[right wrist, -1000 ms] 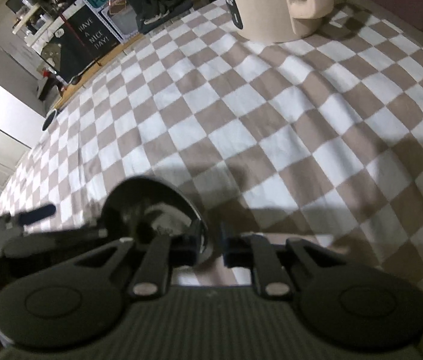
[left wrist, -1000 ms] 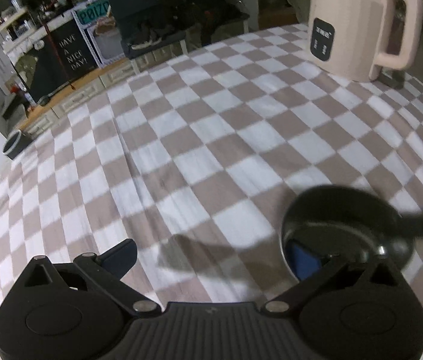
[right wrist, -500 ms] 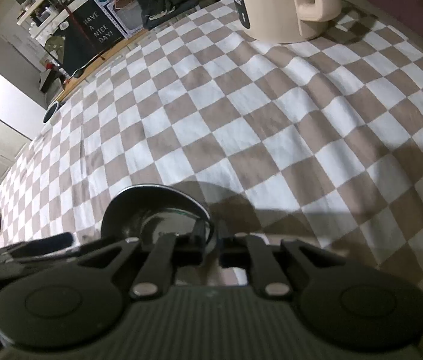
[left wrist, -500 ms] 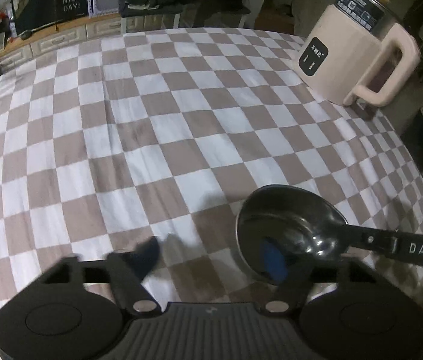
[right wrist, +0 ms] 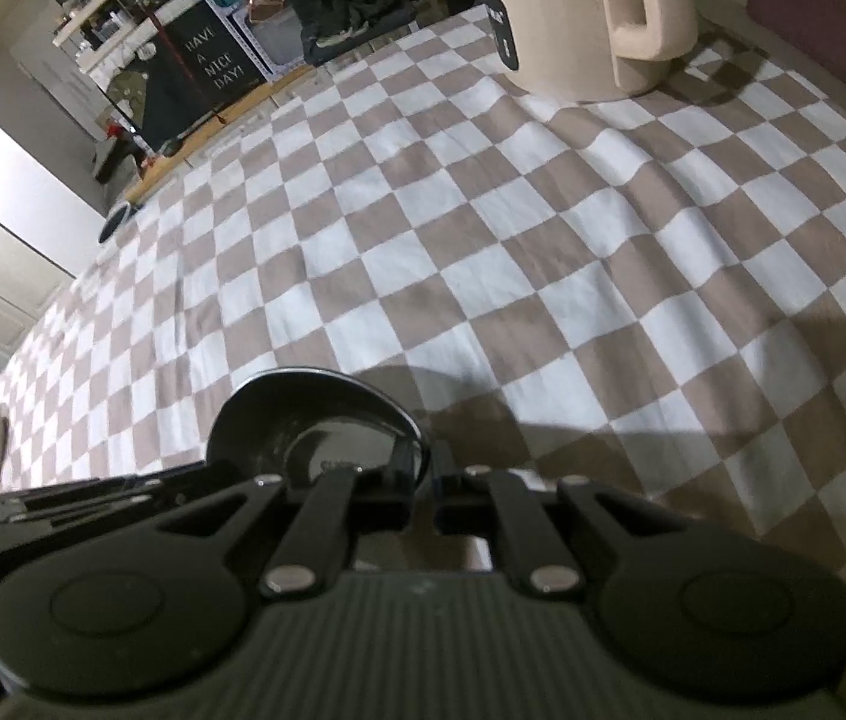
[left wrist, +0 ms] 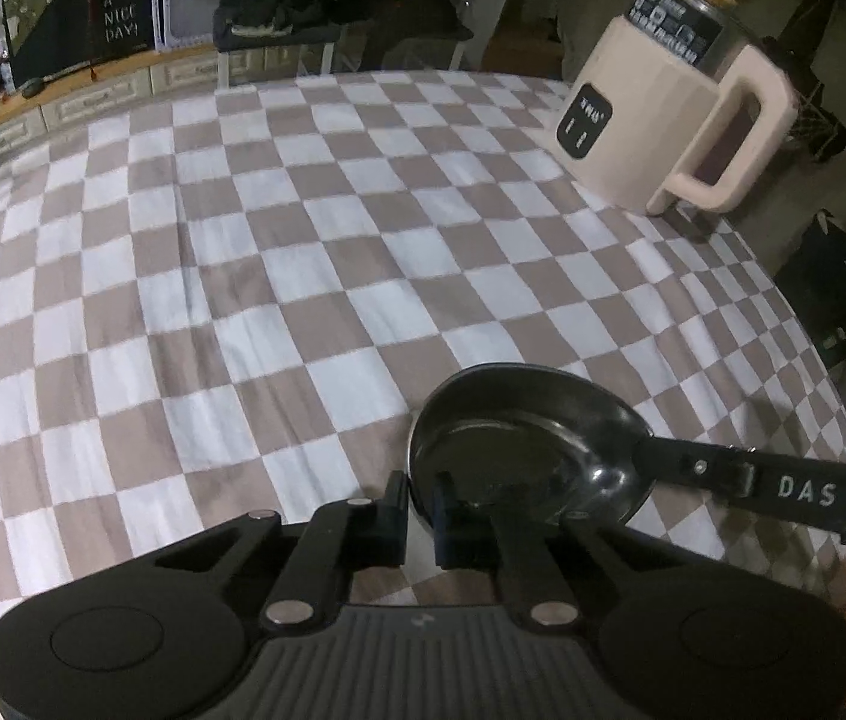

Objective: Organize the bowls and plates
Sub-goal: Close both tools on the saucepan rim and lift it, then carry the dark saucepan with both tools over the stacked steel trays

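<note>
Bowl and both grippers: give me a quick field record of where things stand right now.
bowl: dark metal bowl, upright, over the checked cloth
left gripper: shut on the bowl's near rim
right gripper: shut on the rim, on the bowl's right side
kettle: cream kettle at the far right of the table, apart from the bowl

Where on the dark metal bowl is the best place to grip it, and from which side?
By its thin raised rim, one finger inside and one outside. The bowl sits upright and shallow on the checkered cloth, too wide to span. The left gripper pinches the near rim like this, and the right gripper holds the rim on its own side, so opposite edges probably give the steadiest lift.
</note>
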